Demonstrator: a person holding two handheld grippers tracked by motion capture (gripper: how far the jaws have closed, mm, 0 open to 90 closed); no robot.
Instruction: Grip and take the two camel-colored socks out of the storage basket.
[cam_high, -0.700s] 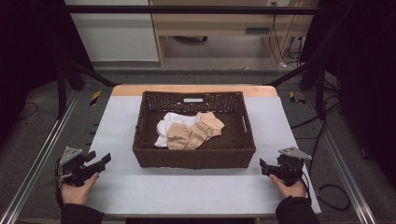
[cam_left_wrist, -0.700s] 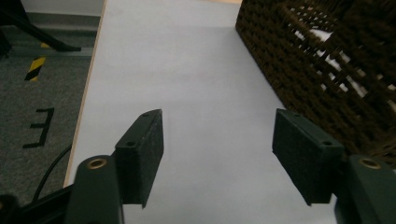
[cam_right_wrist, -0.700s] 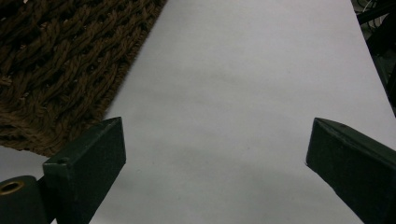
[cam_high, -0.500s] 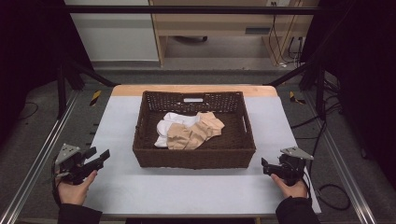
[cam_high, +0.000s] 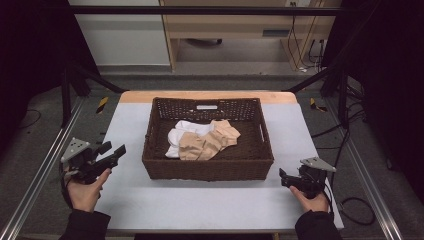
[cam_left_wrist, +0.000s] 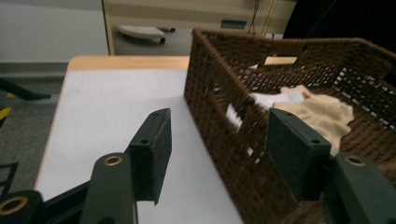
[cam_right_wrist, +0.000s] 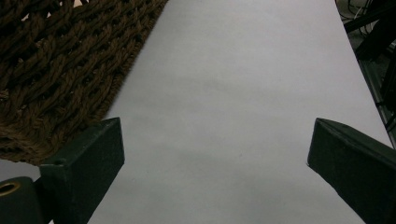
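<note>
A dark brown wicker basket (cam_high: 207, 166) stands in the middle of the table. Inside it lie beige socks (cam_high: 207, 142) on top of white socks (cam_high: 181, 134). My left gripper (cam_high: 114, 149) is held left of the basket, open, pointing at its left wall with nothing between the pads. In the left gripper view its jaws (cam_left_wrist: 219, 116) frame the basket's near corner (cam_left_wrist: 210, 70), and the beige sock (cam_left_wrist: 322, 114) and white sock (cam_left_wrist: 275, 99) show over the rim. My right gripper (cam_high: 284, 178) rests low near the basket's front right corner, open and empty (cam_right_wrist: 215, 126).
The light grey table top (cam_high: 130, 120) has a wooden strip along its far edge (cam_high: 210, 95). A metal frame rail (cam_high: 40, 170) runs along the left side, and cables (cam_high: 350, 205) lie on the floor at the right. The basket's woven corner (cam_right_wrist: 60, 60) lies left of my right gripper.
My left gripper has lifted and moved forward and a little right, toward the basket's left wall. The right gripper has stayed almost where it was.
</note>
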